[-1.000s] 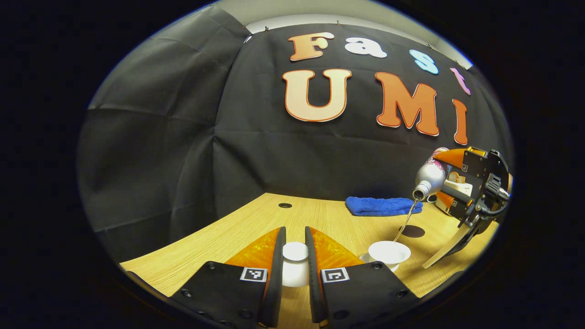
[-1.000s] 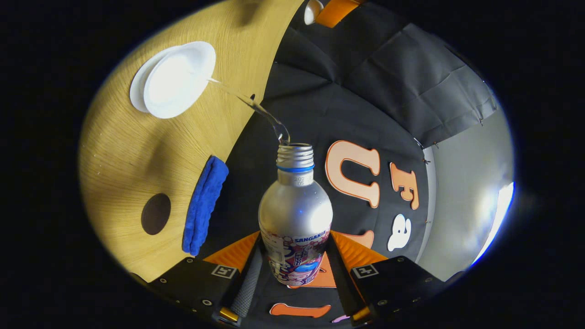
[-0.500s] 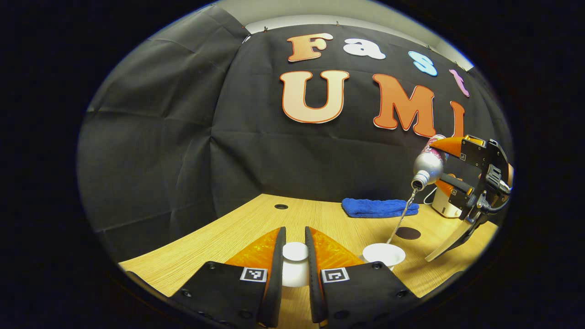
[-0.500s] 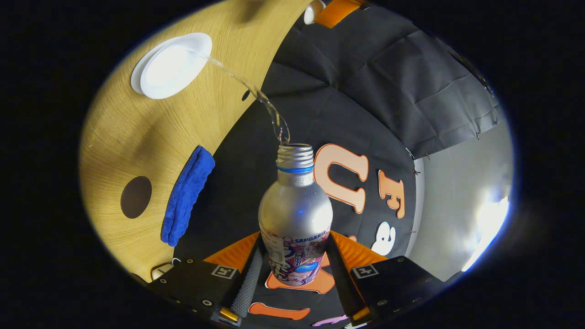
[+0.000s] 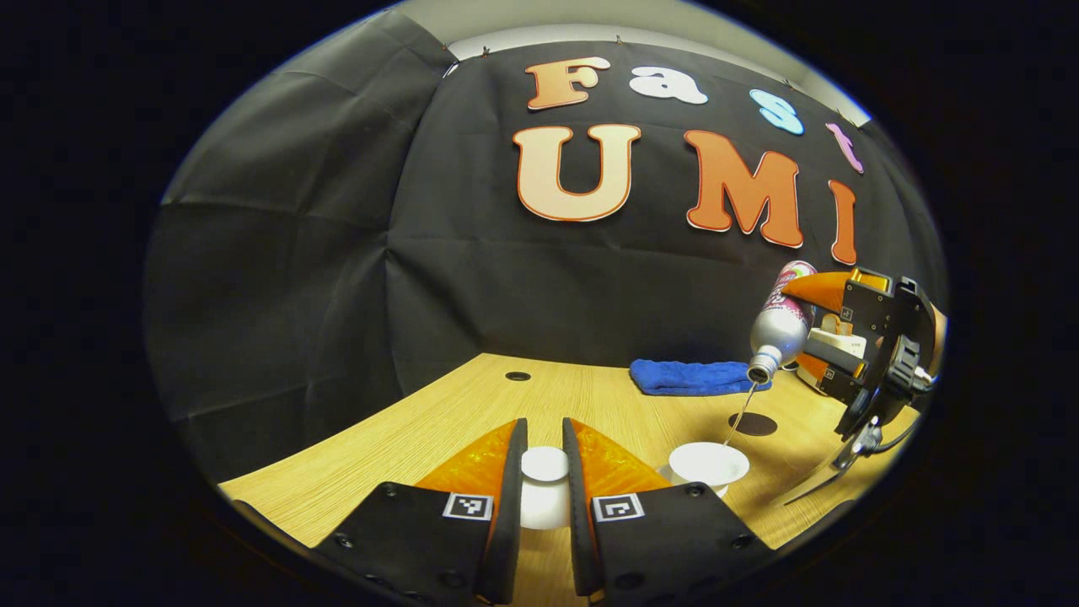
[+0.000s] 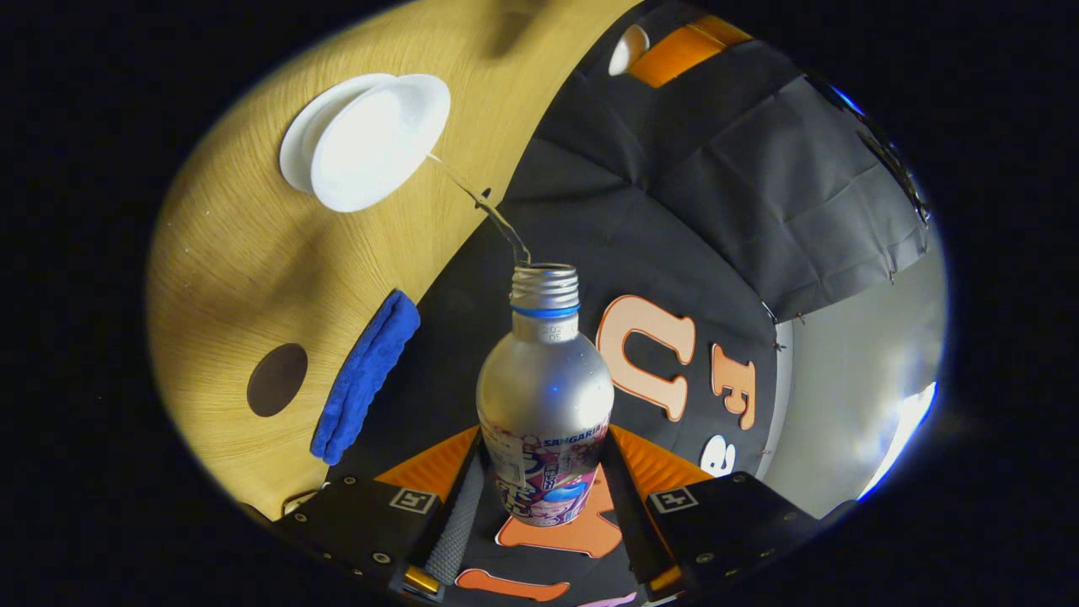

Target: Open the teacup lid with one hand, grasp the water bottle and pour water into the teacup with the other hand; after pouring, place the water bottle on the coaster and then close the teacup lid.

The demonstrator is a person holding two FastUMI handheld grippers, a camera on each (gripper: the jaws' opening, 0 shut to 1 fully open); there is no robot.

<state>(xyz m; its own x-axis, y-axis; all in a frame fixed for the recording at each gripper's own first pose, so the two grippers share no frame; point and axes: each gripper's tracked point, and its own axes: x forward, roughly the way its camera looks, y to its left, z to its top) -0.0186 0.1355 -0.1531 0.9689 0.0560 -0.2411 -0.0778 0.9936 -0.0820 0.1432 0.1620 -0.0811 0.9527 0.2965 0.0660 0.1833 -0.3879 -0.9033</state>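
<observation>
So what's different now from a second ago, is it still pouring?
Yes. The water bottle dipped lower toward the teacup, and its stream looks thinner than half a second ago. The right tongs still grip the bottle; the left tongs still hold the lid.

In the left gripper view the bottle (image 5: pixel 780 324) now hangs steeper than one second ago, its mouth pointing more downward and nearer to the cup (image 5: pixel 708 465). The stream of water (image 5: pixel 739 413) is shorter and thinner than half a second ago. In the right gripper view the cup (image 6: pixel 378 142) is moved from 10 o'clock toward 11 o'clock and looks bigger, and the stream (image 6: pixel 480 202) is thinner there too.
</observation>
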